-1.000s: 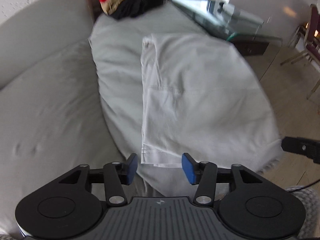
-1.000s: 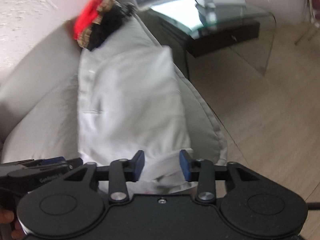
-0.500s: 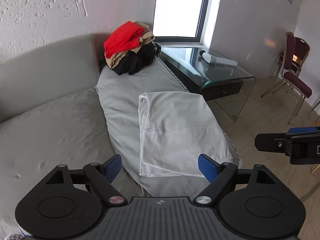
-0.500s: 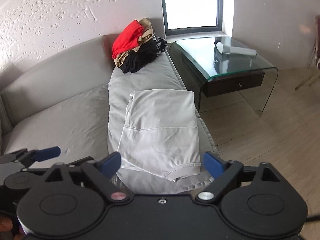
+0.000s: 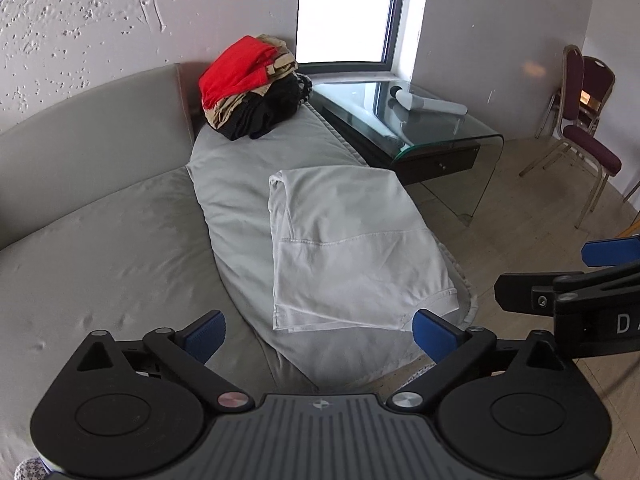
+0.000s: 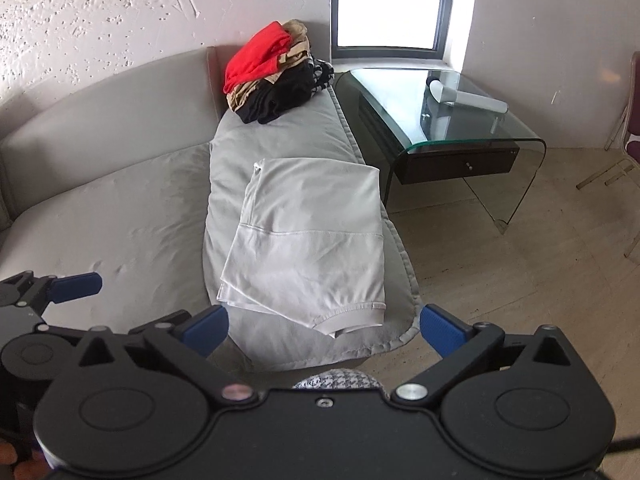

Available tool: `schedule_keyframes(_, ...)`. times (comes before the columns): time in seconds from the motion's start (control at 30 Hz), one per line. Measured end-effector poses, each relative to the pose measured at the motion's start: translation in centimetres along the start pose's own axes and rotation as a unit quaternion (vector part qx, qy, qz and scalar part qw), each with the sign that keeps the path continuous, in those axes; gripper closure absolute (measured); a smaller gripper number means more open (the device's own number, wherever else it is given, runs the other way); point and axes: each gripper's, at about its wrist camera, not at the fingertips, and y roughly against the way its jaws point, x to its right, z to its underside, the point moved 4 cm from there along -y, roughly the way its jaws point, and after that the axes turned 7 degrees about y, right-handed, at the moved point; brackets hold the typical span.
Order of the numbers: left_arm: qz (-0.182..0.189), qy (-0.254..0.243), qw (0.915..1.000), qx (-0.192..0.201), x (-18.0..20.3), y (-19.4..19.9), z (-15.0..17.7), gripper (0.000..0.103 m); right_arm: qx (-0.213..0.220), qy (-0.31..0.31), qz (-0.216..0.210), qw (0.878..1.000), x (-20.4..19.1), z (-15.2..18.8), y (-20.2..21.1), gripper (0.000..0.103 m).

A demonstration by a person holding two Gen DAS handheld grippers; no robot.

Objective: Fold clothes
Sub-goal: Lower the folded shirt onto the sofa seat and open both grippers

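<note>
From your left wrist camera, your left gripper (image 5: 318, 332) has just been spreading its jaws and they now stand wide apart, blue pads clear of everything and nothing between them. Past them the white garment (image 5: 352, 248) lies folded flat on the grey cushion (image 5: 232, 184) at the end of the sofa (image 5: 100, 240), its near hem just short of the cushion's front edge. At the far end of the cushion, against the sofa back, sits a pile of clothes (image 5: 252, 88), red on top, tan and black below. To the right of the cushion stands a glass table (image 5: 440, 128) with a white object on it, and a maroon chair (image 5: 580, 120) stands by the wall. Your right gripper (image 5: 608, 256) pokes in from the right edge, over the floor (image 5: 520, 220).

From your right wrist camera, your right gripper (image 6: 324, 330) has likewise just been spreading, and its jaws are now fully apart and empty. The garment (image 6: 312, 240) lies ahead of it on the cushion (image 6: 280, 136), a ribbed cuff showing at its near right corner. The pile (image 6: 276, 76) is at the far end, the table (image 6: 440, 112) to the right. Your left gripper (image 6: 76, 286) shows at the left edge over the sofa (image 6: 100, 208). A patterned cloth (image 6: 340, 380) peeks out just above the gripper body.
</note>
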Motion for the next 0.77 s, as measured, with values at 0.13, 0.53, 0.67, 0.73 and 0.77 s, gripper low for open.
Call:
schedule_keyframes(0.13, 0.000, 0.003, 1.0000, 0.000, 0.1, -0.5, 0.2, 0.003, -0.001, -0.003, 0.001, 1.000, 0.2, 0.2, -0.4, 0.000)
schedule_keyframes(0.53, 0.004, -0.003, 1.0000, -0.005, 0.6, -1.3, 0.5, 0.003, -0.004, 0.000, -0.002, 1.000, 0.7, 0.4, -1.0, 0.000)
schedule_keyframes(0.67, 0.002, -0.004, 1.0000, -0.001, 0.5, -1.3, 0.5, 0.003, -0.005, -0.003, -0.005, 1.000, 0.8, 0.4, -1.2, 0.000)
schedule_keyframes(0.73, -0.002, -0.008, 0.9999, 0.007, 0.5, -1.2, 0.6, 0.003, -0.005, -0.004, -0.006, 1.000, 0.8, 0.4, -1.2, 0.000)
schedule_keyframes(0.77, -0.007, -0.012, 0.9998, 0.015, 0.6, -1.1, 0.5, 0.003, -0.005, -0.004, -0.007, 1.000, 0.8, 0.4, -1.3, 0.000)
